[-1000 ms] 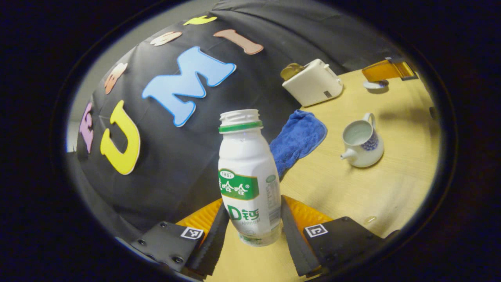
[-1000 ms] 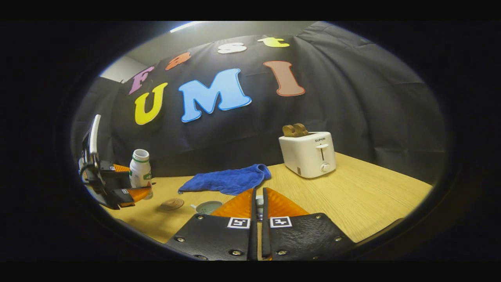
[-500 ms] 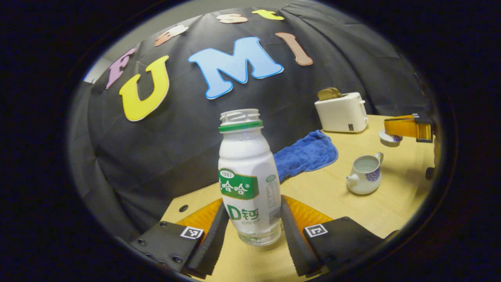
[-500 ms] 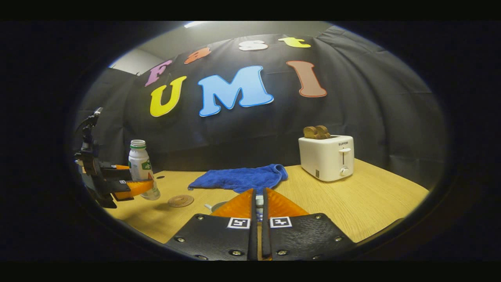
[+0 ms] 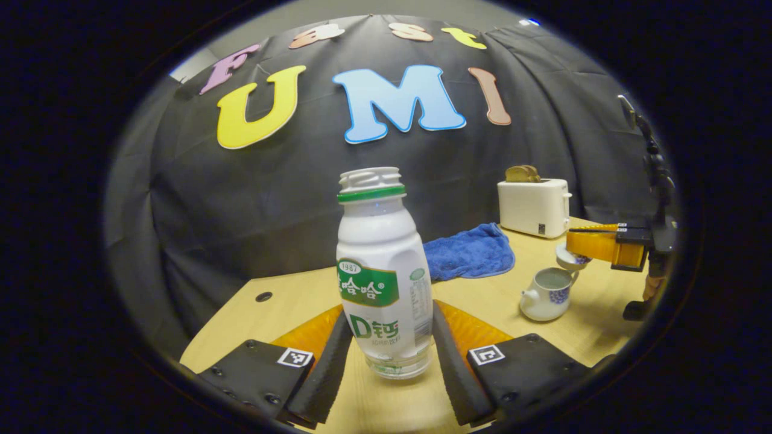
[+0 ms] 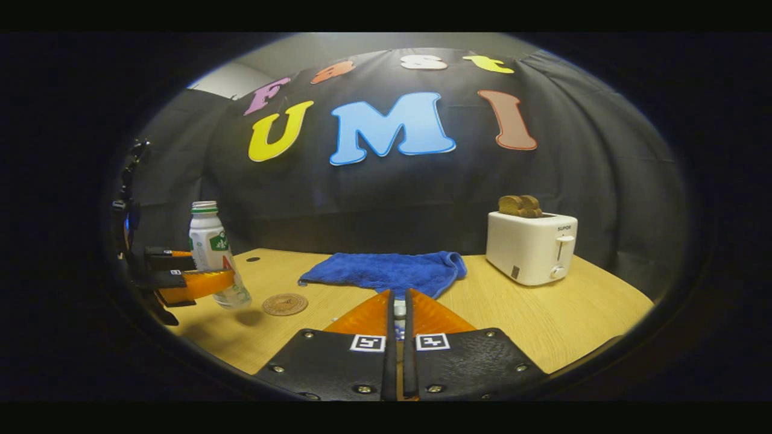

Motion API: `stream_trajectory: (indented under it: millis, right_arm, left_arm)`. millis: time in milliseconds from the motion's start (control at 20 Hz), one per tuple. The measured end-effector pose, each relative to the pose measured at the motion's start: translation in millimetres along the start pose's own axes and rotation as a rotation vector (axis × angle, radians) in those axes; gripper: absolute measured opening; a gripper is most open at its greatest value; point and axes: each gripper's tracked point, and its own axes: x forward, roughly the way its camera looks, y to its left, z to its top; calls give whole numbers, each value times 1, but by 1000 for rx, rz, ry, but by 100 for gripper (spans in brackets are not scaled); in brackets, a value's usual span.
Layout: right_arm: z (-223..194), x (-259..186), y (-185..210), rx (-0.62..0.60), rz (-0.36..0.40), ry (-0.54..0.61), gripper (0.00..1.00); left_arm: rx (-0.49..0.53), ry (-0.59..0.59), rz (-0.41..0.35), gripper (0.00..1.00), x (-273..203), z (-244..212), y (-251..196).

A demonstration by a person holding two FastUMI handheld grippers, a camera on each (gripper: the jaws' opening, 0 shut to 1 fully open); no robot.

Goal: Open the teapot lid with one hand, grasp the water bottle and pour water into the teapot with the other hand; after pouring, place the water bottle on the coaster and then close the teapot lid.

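Your left gripper point(image 5: 386, 355) has its jaws clamped on the lower body of the water bottle point(image 5: 382, 271), one finger on each side. The bottle stands upright between them, uncapped, with its open neck straight above the jaws. In the right gripper view the same bottle point(image 6: 212, 253) shows far off to the left of those jaws, held off the bench point(image 6: 543, 325), with its shadow on the wood below it. The coaster point(image 6: 284, 304) lies flat on the bench just beside that bottle, on the side nearer your right jaws, and the bottle is not on it.

Ahead and to the right of your left jaws, the teapot point(image 5: 546, 294) sits on the bench with its mouth open and its spout pointing back toward the bottle. Just above and past it, your right gripper point(image 5: 594, 244) holds the lid point(image 5: 572, 259) clear of the pot. In the right gripper view, your right gripper point(image 6: 398, 328) shows its jaws drawn narrow, almost together, with a small pale part of the lid point(image 6: 398, 310) pinched between the tips.

Beyond both sets of jaws a blue towel point(image 6: 389, 272) lies crumpled near the back of the bench. A white toaster point(image 6: 531, 246) with bread in its slots stands to the right of it.
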Motion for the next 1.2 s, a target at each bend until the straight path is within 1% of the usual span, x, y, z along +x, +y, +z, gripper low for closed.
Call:
stream_trajectory:
  millis: [100, 150, 200, 300, 350, 450, 500, 750, 800, 850, 900, 1200]
  right_arm:
    - [-2, 3, 4, -9, 6, 7, 4]
    - [-2, 4, 8, -10, 13, 9, 0]
    - [-3, 5, 11, -10, 20, 12, 4]
    - [-5, 8, 17, -16, 30, 19, 4]
    - [-6, 9, 19, -20, 30, 27, 0]
    - [-10, 12, 22, -22, 32, 40, 0]
    - [-11, 13, 23, -22, 33, 44, 4]
    - [-17, 16, 24, -20, 32, 61, 4]
    - [-19, 17, 24, -21, 32, 63, 4]
    - [-20, 17, 25, -24, 32, 68, 4]
    - [-22, 18, 24, -26, 30, 70, 4]
    - [-29, 20, 21, -5, 24, 87, 4]
  left_arm:
    - [-5, -1, 9, 85, 2, -1, 2]
    - [-6, 0, 11, 85, 2, -2, 2]
    - [-10, -2, 12, 85, 1, -2, 3]
    - [-17, -6, 10, 85, 0, -3, 5]
    - [-18, -9, 13, 85, -1, -2, 6]
    - [-20, -12, 13, 85, -2, -2, 7]
    - [-21, -14, 12, 85, -4, -2, 7]
    - [-28, -27, 5, 84, -7, 2, 9]
    - [-29, -27, 3, 79, -8, 2, 8]
    - [-30, -27, 2, 79, -7, 2, 8]
    - [-33, -26, -1, 84, -8, 3, 8]
    - [-39, -19, -11, 84, -9, 2, 7]
